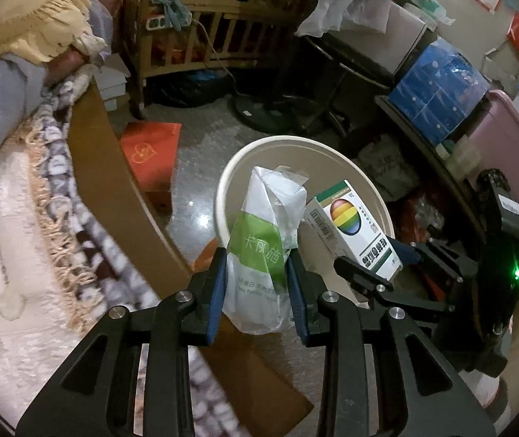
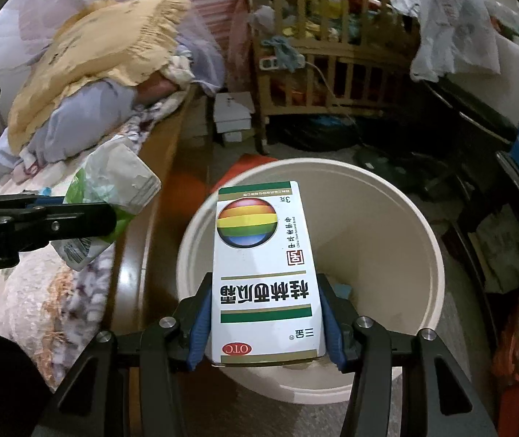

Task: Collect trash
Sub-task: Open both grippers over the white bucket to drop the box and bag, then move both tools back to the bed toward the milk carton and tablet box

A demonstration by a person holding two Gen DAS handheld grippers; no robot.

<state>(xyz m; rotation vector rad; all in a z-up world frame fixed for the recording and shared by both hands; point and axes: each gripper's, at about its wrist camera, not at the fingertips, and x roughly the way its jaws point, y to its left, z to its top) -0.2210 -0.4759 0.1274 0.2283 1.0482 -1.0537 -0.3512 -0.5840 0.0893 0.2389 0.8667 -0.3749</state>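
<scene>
My left gripper [image 1: 257, 284] is shut on a white and green plastic packet [image 1: 266, 240], held up in front of the cream bin [image 1: 244, 153]. That packet [image 2: 113, 189] shows at the left of the right wrist view, above the bed's edge. My right gripper [image 2: 264, 313] is shut on a white medicine box [image 2: 264, 273] with a rainbow ball printed on it, held over the open mouth of the cream bin [image 2: 386, 218]. In the left wrist view the box [image 1: 354, 225] hangs above the bin's right rim with the right gripper [image 1: 379, 266] clamped on it.
A bed with a fringed blanket [image 1: 48, 218] and a wooden side board [image 1: 113, 182] runs along the left. A wooden crib [image 2: 332, 58] stands behind the bin. A red bag [image 1: 150, 153] lies on the floor. Shelves with a blue pack [image 1: 437, 87] and pink tub [image 1: 510, 145] crowd the right.
</scene>
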